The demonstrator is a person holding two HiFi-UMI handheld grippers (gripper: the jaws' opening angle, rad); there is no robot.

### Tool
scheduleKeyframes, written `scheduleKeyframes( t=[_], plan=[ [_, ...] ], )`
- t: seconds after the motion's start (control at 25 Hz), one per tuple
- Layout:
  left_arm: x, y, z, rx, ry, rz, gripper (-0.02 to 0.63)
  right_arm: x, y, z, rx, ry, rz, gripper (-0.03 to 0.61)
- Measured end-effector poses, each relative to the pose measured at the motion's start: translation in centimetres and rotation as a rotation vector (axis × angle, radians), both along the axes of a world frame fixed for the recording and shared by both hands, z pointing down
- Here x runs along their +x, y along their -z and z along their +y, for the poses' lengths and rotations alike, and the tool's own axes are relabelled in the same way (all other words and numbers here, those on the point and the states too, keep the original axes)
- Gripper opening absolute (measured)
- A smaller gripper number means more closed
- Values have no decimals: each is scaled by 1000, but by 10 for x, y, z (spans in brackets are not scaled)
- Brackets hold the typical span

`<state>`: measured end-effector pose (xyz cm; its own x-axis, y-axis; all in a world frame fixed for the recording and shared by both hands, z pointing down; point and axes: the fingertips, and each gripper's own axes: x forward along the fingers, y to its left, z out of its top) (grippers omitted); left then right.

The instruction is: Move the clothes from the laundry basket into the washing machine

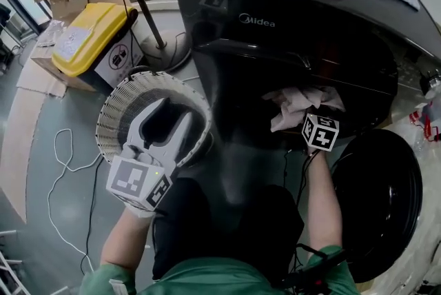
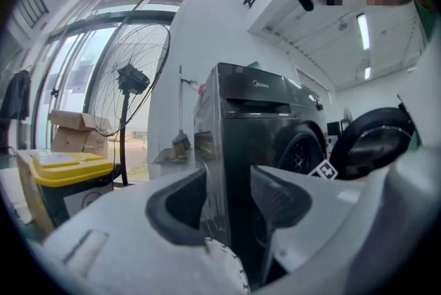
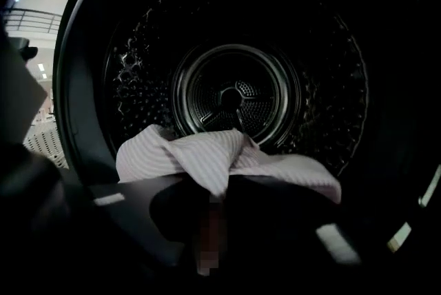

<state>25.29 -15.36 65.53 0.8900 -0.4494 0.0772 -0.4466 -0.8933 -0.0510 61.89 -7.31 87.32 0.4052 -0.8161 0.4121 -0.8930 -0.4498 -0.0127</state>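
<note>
Dark grey metal fills my twelve o'clock: the washing machine [image 1: 275,45], door swung wide. White slatted laundry basket [image 1: 114,107] sits at nine o'clock, my left claw [image 1: 172,113] slack and spread above it. At three o'clock my right claw [image 3: 210,200] clenches the pink-striped cloth [image 3: 207,152] at the lip of the drum [image 3: 234,97].

Your right gripper view is dim, only the cloth [image 3: 207,156] catching light; left gripper view's windows [image 2: 72,73] glare, edges curve.
</note>
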Motion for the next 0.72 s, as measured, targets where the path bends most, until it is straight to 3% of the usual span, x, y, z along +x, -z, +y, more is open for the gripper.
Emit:
scheduleKeyframes(
  t=[0.08, 0.16, 0.24, 0.32, 0.56, 0.72],
  plan=[
    [-1, 1, 1, 8, 5, 2, 202, 8, 9, -19, -5, 11, 31, 14],
    [-2, 1, 1, 12, 9, 1, 202, 8, -6, -33, -80, 43, 18, 18],
    [-3, 0, 2, 10, 8, -1, 202, 3, -30, -35, -180, 71, -12, 72],
    [-1, -2, 1, 3, 4, -1, 202, -1, -40, -25, -220, 70, -14, 135],
    [13, -2, 2, -6, -28, 9, 202, -23, -15, 21, -142, 55, 26, 295],
    [20, 1, 7, -10, -49, 16, 202, -20, -9, 69, -160, -46, 98, 295]
  ],
)
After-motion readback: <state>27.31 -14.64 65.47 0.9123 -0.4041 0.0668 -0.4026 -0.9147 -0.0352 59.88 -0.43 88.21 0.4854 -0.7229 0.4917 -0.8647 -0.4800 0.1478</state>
